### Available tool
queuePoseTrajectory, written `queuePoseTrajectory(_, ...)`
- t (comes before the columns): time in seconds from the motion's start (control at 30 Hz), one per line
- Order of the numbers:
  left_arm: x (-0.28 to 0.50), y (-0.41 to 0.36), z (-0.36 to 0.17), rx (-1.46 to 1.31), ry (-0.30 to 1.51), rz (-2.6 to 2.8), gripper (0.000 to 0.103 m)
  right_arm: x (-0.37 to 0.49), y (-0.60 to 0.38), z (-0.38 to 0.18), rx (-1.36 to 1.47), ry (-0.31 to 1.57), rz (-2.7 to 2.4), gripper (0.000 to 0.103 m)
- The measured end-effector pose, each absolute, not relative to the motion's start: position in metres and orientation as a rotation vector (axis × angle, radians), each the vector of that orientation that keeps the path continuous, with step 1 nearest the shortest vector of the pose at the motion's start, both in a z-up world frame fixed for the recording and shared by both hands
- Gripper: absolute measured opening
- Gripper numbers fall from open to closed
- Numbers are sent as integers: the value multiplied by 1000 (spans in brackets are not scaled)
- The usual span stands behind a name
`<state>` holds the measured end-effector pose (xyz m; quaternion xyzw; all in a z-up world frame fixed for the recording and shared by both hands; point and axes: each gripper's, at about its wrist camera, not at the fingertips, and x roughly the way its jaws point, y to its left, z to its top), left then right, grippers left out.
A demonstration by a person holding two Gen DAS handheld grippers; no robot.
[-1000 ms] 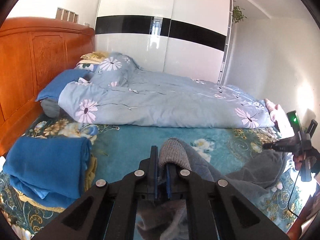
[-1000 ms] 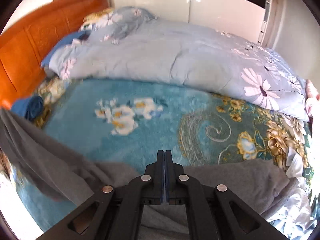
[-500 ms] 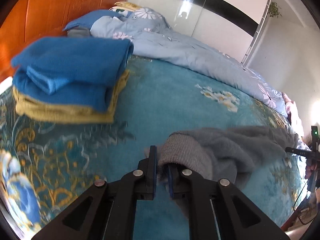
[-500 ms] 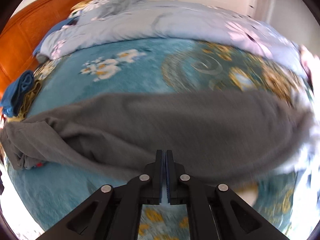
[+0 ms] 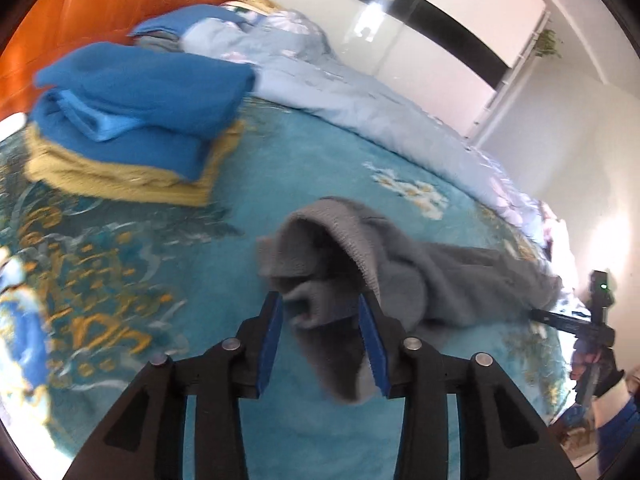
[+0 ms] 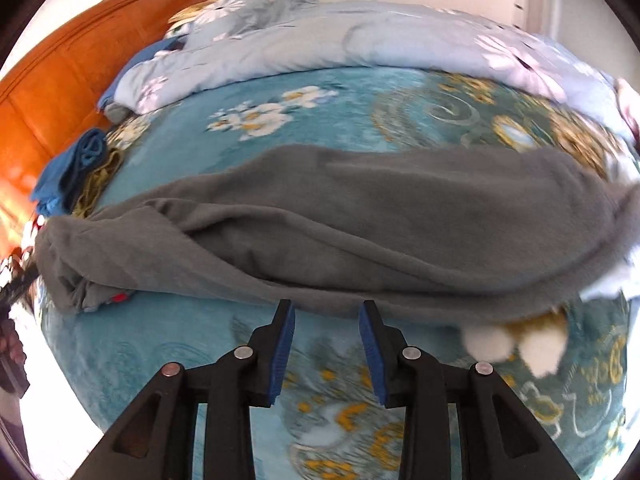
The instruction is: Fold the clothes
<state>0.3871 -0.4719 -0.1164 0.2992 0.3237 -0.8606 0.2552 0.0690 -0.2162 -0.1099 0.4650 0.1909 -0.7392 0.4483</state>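
A grey knit garment [image 6: 360, 216] lies stretched across the teal floral bedspread [image 6: 160, 360]. In the left wrist view its ribbed end [image 5: 340, 264] is bunched between the fingers of my left gripper [image 5: 320, 316], whose jaws stand open around it. My right gripper [image 6: 326, 320] is open and empty, just short of the garment's near edge. The right gripper also shows at the far right of the left wrist view [image 5: 576, 320].
A stack of folded blue [image 5: 140, 92] and mustard [image 5: 120, 184] clothes sits at the left near the orange headboard [image 6: 72, 80]. A pale blue flowered duvet [image 6: 360, 36] lies along the back of the bed. A white wardrobe [image 5: 420, 40] stands behind.
Both grippers have opened and let go of the grey garment, which now lies spread flat on the bed. Both views dropped lower toward the bedspread.
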Motion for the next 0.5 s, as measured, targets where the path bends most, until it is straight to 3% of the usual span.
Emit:
queuePoseTrajectory(0.4, 382, -444, -111, 870, 787, -2386, 42, 84, -252, -127, 1092, 715, -1730, 39)
queuePoseTrajectory(0.47, 387, -440, -111, 876, 771, -2384, 44, 85, -254, -130, 1098, 727, -1723, 13)
queuePoseTrajectory(0.5, 391, -438, -111, 875, 772, -2383, 46, 86, -254, -132, 1102, 733, -1721, 10)
